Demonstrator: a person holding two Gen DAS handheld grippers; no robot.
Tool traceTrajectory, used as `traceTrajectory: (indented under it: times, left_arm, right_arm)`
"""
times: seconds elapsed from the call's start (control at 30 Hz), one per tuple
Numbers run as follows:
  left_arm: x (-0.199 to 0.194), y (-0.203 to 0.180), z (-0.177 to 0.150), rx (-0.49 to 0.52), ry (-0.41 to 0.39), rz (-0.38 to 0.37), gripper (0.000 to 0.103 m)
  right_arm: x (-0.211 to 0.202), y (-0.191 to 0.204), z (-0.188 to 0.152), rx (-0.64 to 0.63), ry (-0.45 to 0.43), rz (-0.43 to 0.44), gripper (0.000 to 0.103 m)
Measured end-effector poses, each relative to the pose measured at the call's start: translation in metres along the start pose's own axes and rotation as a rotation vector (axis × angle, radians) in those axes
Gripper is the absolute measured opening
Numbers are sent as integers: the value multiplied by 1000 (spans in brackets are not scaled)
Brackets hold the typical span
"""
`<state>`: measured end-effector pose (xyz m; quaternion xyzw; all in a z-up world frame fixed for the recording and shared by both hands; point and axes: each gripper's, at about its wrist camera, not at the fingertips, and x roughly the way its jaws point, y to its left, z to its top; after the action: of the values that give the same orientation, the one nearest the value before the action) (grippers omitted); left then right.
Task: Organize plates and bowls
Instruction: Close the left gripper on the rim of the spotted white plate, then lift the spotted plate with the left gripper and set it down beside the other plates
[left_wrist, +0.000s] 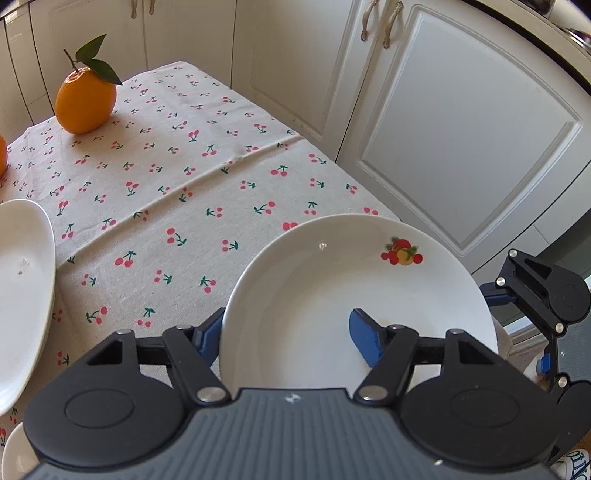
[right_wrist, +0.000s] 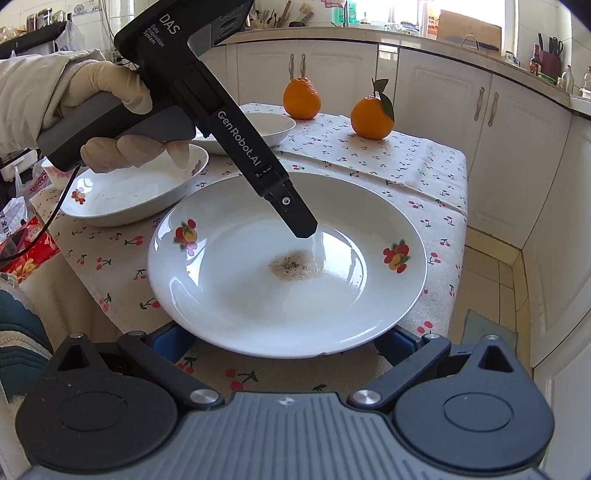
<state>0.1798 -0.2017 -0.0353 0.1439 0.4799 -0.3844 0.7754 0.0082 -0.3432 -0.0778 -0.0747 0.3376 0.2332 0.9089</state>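
A white plate (right_wrist: 258, 295) with fruit motifs and a patch of crumbs lies at the near corner of the cherry-print tablecloth (right_wrist: 406, 155). In the left wrist view the same plate (left_wrist: 314, 280) fills the lower middle. My left gripper (left_wrist: 284, 328) is shut on its rim, one blue finger (left_wrist: 364, 339) inside the plate and the other outside. In the right wrist view a gloved hand (right_wrist: 110, 96) holds this left gripper (right_wrist: 303, 225). My right gripper (right_wrist: 282, 343) is open at the plate's near rim, with its blue fingers wide apart and partly hidden under the rim.
Two more deep white plates (right_wrist: 129, 192) (right_wrist: 258, 125) stand behind, one of them the plate (left_wrist: 22, 295) at the left. Two oranges (right_wrist: 301, 99) (right_wrist: 371, 116) sit at the table's far side. Cream cabinets (left_wrist: 461, 129) stand close beyond the table's edge.
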Motion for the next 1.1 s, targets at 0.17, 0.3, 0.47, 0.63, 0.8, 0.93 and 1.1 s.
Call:
traceTrajectory:
  times: [0.17,0.3,0.47,0.63,0.8,0.93,1.1]
  left_arm:
    - [-6,6,6,-10,-25,-2,69]
    - [-9,13,18,-17,-53,6,69]
    - [-6,25,35,-25,-75,11,69]
    - [3,36,47,-37,-84,15,69]
    - [14,46,56,-47,-89,15,69]
    - [21,52,62,-53,-93,18,69]
    - [28,58,68,-70,-102,19,69]
  right_arm:
    - [1,-5,10,-15,-2,-6,103]
    - [7,-15,21,-21,-9,-6,103]
    - [18,-30,35,-34,-11,-9,103]
    - [31,-44,43,-34,-7,-4,103]
    - [44,-55,47,-34,7,-5,103]
    - [52,-62,49,-24,11,-5,103]
    - [60,-68,52,-14,14,-12,103]
